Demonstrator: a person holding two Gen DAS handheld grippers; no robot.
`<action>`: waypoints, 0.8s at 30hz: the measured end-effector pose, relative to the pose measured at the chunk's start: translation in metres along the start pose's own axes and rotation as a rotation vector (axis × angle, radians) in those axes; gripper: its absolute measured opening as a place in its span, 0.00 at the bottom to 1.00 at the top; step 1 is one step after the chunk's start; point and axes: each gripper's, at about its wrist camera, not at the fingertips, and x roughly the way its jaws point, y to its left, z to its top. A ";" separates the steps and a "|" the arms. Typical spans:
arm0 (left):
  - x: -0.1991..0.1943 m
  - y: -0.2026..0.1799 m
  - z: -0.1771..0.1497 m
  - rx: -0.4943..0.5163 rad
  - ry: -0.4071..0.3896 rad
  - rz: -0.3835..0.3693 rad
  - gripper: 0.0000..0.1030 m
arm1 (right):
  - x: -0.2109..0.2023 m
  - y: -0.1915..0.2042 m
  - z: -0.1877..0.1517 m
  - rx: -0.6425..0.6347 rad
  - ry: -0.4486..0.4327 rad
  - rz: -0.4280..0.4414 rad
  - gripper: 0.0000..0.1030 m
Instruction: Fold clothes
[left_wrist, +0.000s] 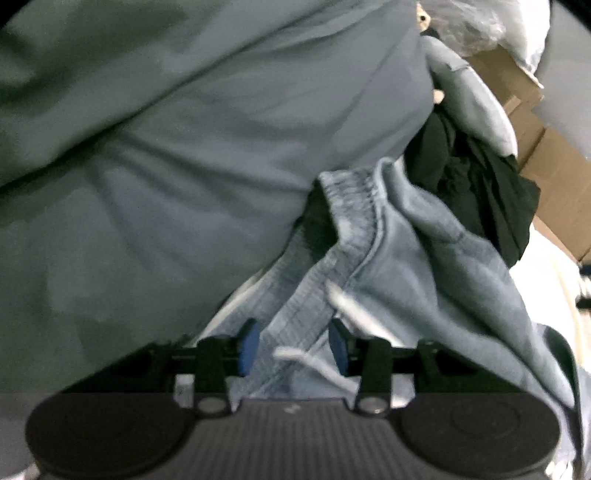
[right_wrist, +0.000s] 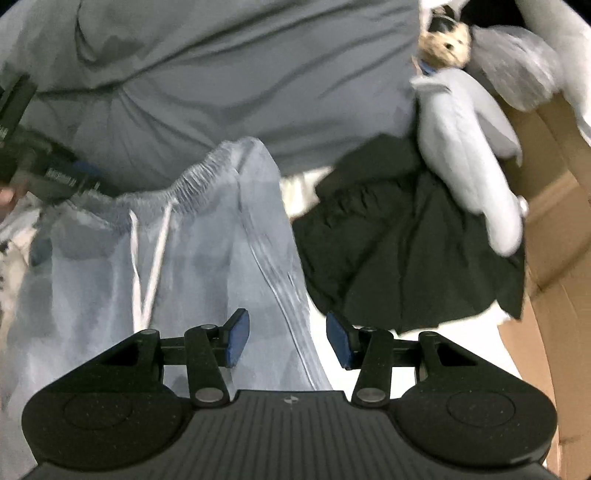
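Drawstring shorts of pale blue washed fabric (right_wrist: 207, 251), with an elastic waistband and white cords, lie crumpled on the white surface (right_wrist: 369, 354) in front of a large grey-blue sheet (right_wrist: 229, 74), beside a heap of black cloth (right_wrist: 399, 251). Judging by this, the step in hand is spreading the shorts flat; it would go best with each gripper taking one end of the waistband and drawing it taut before any fold. The left gripper (left_wrist: 293, 349) stands about half open with a bunched fold of the shorts and a cord between its blue pads, which do not visibly pinch it. The right gripper (right_wrist: 288, 339) is likewise half open, hovering over the shorts' side seam and holding nothing.
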 end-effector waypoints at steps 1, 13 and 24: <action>0.004 -0.002 0.003 0.009 -0.010 -0.012 0.51 | -0.003 0.000 -0.007 0.012 0.003 -0.006 0.52; 0.083 -0.020 0.038 0.079 -0.008 -0.109 0.37 | -0.062 -0.009 -0.124 0.397 0.061 -0.127 0.52; 0.106 -0.025 0.046 0.122 0.019 -0.025 0.13 | -0.083 0.030 -0.207 0.501 0.213 -0.206 0.52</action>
